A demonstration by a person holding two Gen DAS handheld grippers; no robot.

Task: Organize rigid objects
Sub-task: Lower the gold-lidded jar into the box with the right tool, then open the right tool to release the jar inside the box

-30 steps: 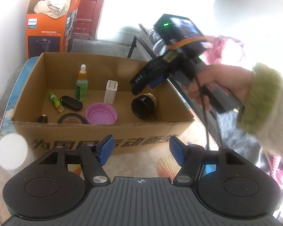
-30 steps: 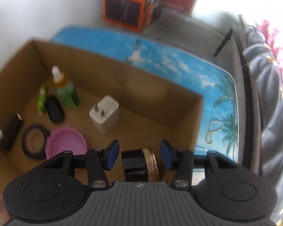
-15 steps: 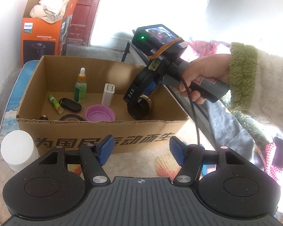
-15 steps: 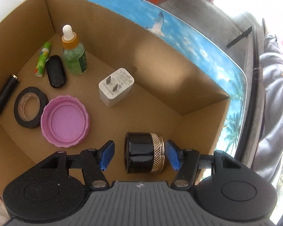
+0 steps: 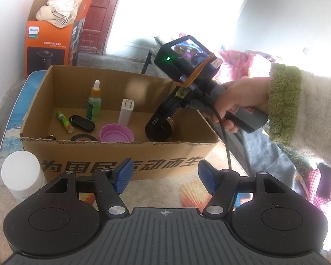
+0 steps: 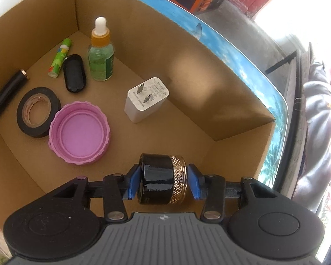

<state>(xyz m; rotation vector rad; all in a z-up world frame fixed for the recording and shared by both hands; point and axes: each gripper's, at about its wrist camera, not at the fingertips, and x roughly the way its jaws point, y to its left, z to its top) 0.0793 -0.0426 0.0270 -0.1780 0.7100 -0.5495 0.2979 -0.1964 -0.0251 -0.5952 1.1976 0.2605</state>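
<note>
A black jar with a gold knurled ring (image 6: 161, 178) lies sideways between the blue pads of my right gripper (image 6: 163, 183). Its jaws are closing and both pads touch the jar's ends. A hand holds this gripper low inside the open cardboard box (image 6: 143, 33), at the near right of its floor. From the left wrist view the right gripper (image 5: 158, 130) dips into the box (image 5: 121, 152) and hides most of the jar. My left gripper (image 5: 165, 174) stands open and empty outside the box's front wall.
On the box floor: dropper bottle (image 6: 101, 59), white charger (image 6: 146, 99), pink lid (image 6: 79, 132), black tape roll (image 6: 38, 111), black oval case (image 6: 74, 73), green tube (image 6: 60, 57), black cylinder (image 6: 8, 92). A white jar (image 5: 22, 174) stands on the table left of the box.
The right gripper rolled and sank deeper into the box with the black jar. Its jaws stood apart from the jar half a second ago and have closed in on it. The left gripper barely moved.
</note>
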